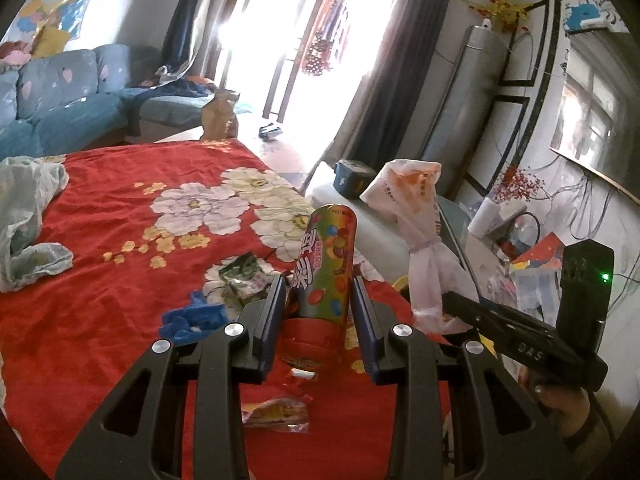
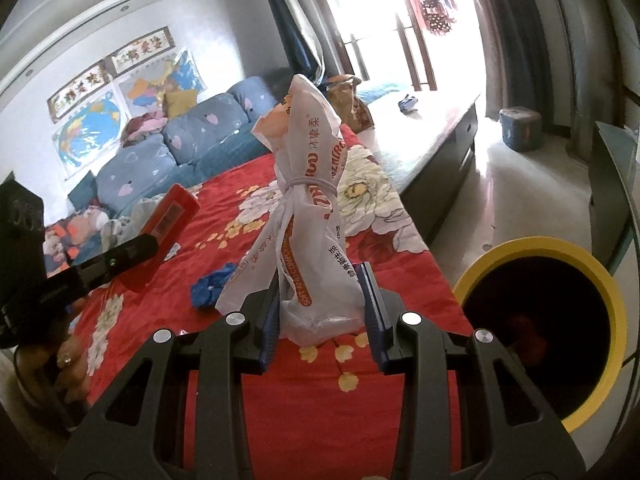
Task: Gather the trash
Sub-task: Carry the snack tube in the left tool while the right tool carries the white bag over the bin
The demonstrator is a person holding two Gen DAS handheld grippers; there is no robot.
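Between left tool (image 1: 318, 300) pads — candy tube (image 1: 324, 256)

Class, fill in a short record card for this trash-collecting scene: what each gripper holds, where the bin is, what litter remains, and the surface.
left gripper: shut on candy tube, held upright
right gripper: shut on tied plastic bag
bin: yellow-rimmed bin, beside the bed at the right gripper's right, open
litter left: blue crumpled wrapper, green packet, flat wrapper
surface: red floral bedspread
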